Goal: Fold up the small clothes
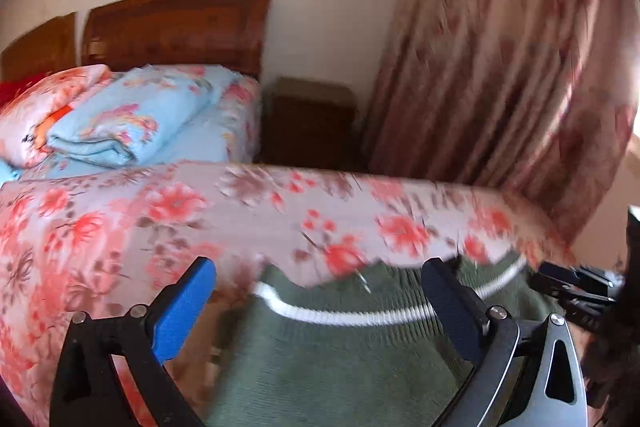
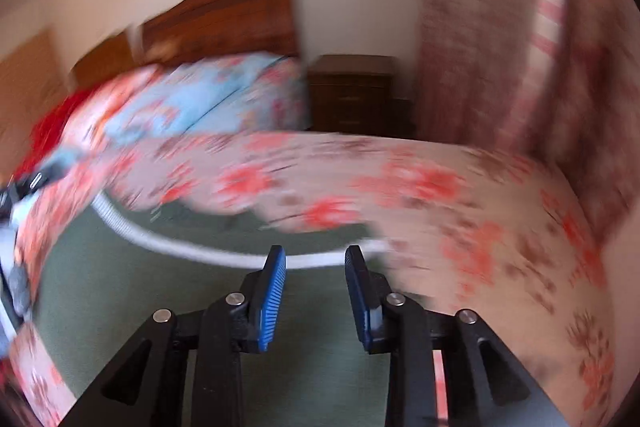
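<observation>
Green knit garment [image 1: 320,359] with white trim: lies spread on the floral bedspread [image 1: 120,219], directly beneath both tools, flat enough for folding. My left gripper [image 1: 316,291] hangs over it, fingers wide apart, nothing held. My right gripper [image 2: 315,267] hovers near the trim, fingers moderately apart, likely lining up a grasp.

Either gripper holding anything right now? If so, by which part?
Nothing held. The left gripper is wide open above the green garment; the right gripper is partly open over it, nothing between the pads.
</observation>
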